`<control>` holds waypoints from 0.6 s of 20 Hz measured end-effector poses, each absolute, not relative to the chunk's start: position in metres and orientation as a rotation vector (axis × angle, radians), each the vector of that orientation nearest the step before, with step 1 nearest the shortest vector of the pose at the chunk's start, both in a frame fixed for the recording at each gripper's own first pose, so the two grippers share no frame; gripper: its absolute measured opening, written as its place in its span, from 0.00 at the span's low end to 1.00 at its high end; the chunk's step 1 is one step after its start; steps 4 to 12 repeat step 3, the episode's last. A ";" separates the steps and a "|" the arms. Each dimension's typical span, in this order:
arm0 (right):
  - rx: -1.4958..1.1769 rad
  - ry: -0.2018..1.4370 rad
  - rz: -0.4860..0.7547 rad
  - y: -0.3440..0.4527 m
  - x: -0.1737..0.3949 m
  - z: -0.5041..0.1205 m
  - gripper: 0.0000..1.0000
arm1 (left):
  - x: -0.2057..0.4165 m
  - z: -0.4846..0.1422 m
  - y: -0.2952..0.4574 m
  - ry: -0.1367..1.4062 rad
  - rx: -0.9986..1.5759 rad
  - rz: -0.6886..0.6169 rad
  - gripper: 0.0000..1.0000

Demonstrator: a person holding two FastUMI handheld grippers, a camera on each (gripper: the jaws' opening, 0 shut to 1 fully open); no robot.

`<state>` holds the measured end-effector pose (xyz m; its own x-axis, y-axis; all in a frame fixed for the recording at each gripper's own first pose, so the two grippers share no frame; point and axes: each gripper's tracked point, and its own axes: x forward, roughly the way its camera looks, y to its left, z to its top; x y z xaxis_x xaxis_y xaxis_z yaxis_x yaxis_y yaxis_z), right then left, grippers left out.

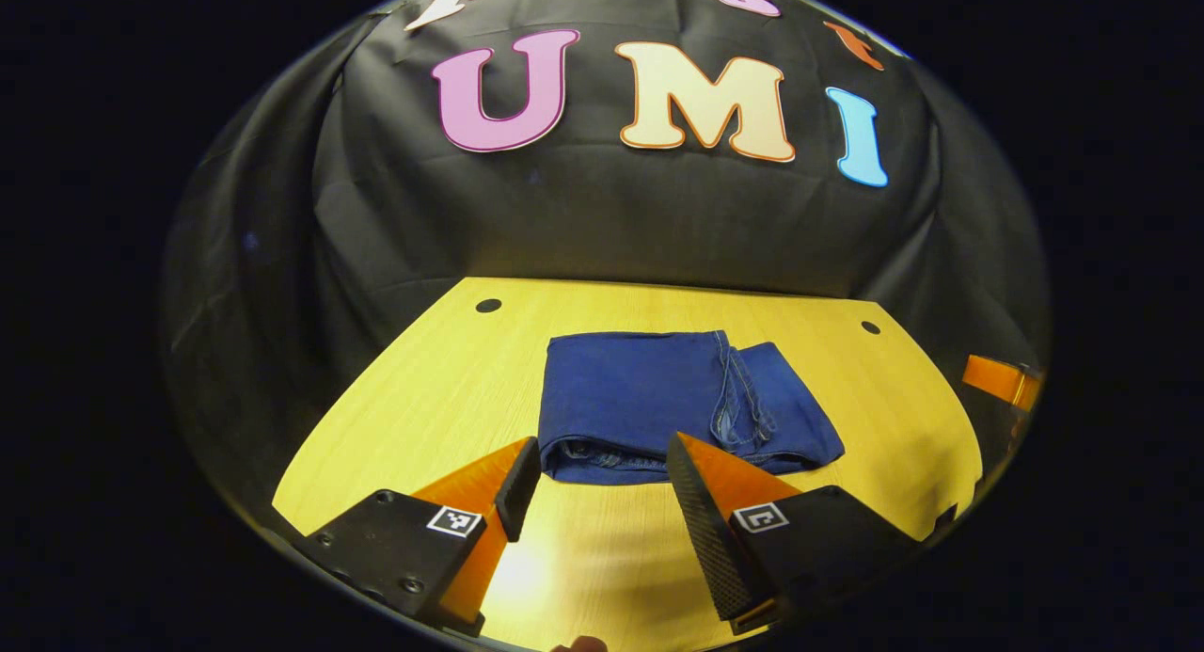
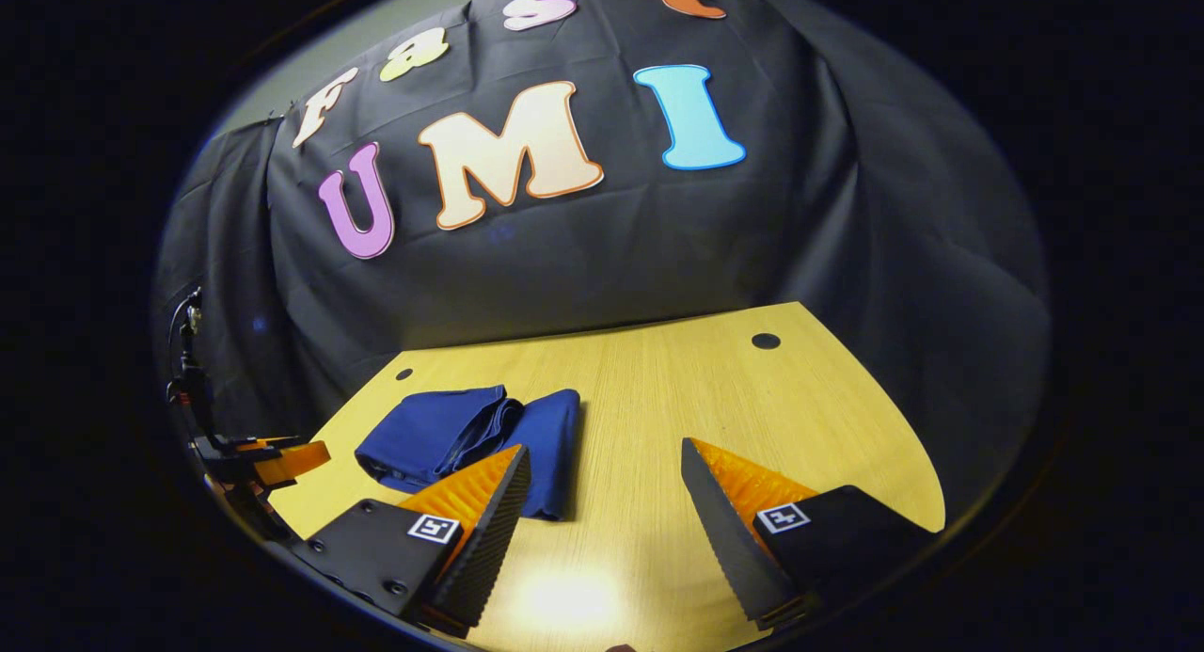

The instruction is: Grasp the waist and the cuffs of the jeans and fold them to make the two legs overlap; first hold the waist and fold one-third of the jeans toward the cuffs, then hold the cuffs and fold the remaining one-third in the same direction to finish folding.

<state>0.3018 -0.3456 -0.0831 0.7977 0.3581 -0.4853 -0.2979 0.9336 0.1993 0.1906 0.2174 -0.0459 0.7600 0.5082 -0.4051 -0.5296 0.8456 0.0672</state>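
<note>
One folded jeans (image 1: 658, 403) bundle, flat on table (image 1: 451, 379).

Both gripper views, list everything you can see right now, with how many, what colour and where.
jeans: one pair, dark blue, folded into a compact bundle lying on the table; seen in the right gripper view at.
table: one, light yellow wood grain, carrying the jeans.
cable holes: two round dark holes near the table's far corners.
booth wall: black cloth behind the table.
left gripper: one, black body with orange fingers, open, hanging above the table in front of the jeans, holding nothing; it also shows far off at.
right gripper: one, black and orange, open, above bare table beside the jeans, holding nothing.
</note>
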 end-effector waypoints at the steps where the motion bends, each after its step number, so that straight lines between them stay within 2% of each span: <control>1: 0.119 0.540 0.345 -0.346 0.301 -0.081 0.98 | 0.191 -0.045 0.219 0.426 -0.050 0.561 0.82; 12: 0.121 0.533 0.333 -0.344 0.297 -0.077 0.98 | 0.187 -0.043 0.224 0.427 -0.056 0.555 0.82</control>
